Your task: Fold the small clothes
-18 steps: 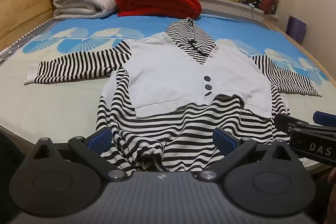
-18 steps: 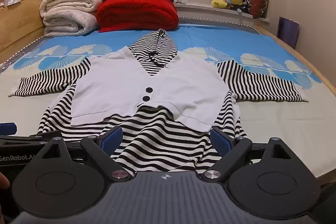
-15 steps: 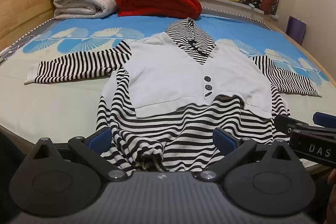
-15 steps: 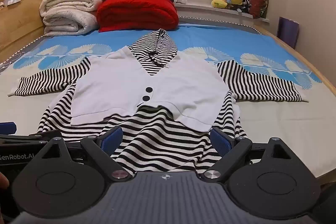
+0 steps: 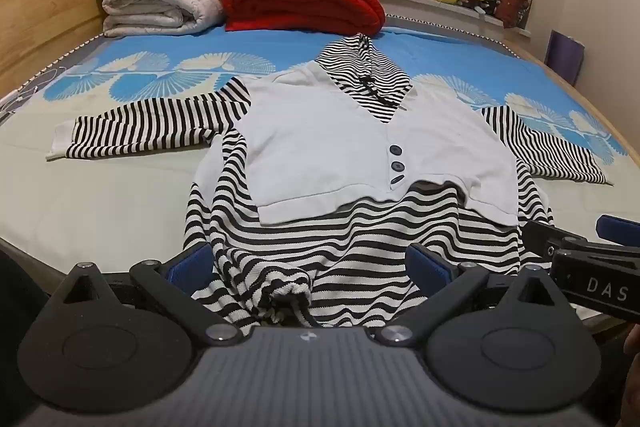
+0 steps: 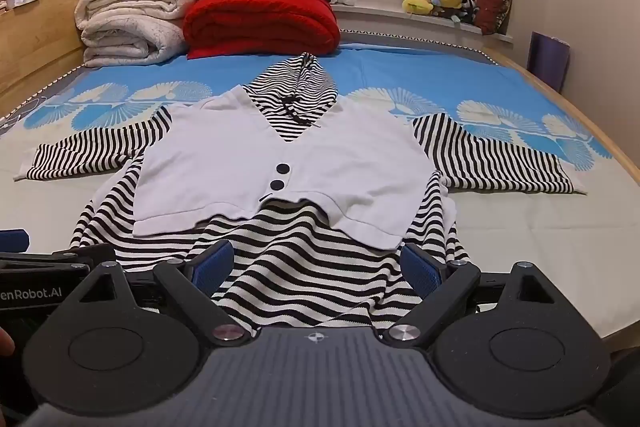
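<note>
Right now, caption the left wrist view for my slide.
Open left gripper poised over hem of striped hooded top spread flat on bed.

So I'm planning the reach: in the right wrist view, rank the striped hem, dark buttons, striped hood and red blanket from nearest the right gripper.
1. Striped hem, between the fingers.
2. Dark buttons, mid-garment.
3. Striped hood, beyond.
4. Red blanket, far back.

We see the striped hoodie [image 5: 360, 227] spread flat across the bed [image 5: 100, 203] at frame centre, our left gripper [image 5: 308, 263] at the bottom, jaws wide over its bunched hem.
</note>
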A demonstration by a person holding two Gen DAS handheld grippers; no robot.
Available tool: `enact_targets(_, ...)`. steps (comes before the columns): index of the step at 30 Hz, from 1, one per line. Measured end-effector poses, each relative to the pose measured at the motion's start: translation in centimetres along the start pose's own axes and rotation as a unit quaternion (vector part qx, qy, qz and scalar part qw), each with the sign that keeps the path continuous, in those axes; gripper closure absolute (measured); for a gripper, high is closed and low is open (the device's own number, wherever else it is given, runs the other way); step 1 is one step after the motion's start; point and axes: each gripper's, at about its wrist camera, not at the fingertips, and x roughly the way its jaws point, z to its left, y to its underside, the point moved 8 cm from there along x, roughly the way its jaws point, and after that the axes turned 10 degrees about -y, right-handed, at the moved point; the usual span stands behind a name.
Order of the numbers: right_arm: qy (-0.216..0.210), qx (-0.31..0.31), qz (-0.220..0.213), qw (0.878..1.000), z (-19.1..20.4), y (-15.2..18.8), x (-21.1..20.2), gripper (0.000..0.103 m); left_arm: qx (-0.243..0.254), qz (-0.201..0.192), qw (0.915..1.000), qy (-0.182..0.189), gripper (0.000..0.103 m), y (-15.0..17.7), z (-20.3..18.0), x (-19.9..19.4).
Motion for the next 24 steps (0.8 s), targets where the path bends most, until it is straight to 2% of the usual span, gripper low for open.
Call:
enact_targets(17, 0.0, 0.018, 0.01, 1.0, -0.8, 0.4, 0.3, 0.014, -0.002, 0.003, 1.0, 0.001, 0.001, -0.5, 0.3, 0.0)
enact_targets(19, 0.008, 0.04, 0.008, 0.999, -2.2, -0.2, 0.3, 0.016, 0.001, 0.013, 0.9999, 0.005, 0.001, -1.4, 0.8, 0.6)
enact_targets(21, 0.016, 0.056, 0.008, 0.998, -4.6, -1.4, 0.3, 0.026, 0.023, 0.007, 0.9997, 0.004, 0.001, -3.5, 1.6, 1.3)
enact_targets(23, 0.04, 0.035, -0.001, 0.999, -7.1, -3.6, 0.3, 0.033, 0.049, 0.001, 0.9988, 0.006, 0.001, -5.6, 2.4, 2.4)
enact_targets(24, 0.049, 0.023, -0.004, 0.999, -8.4, -4.6, 0.4, 0.033, 0.069, 0.007, 0.9975, 0.014, 0.001, -6.5, 2.7, 3.4)
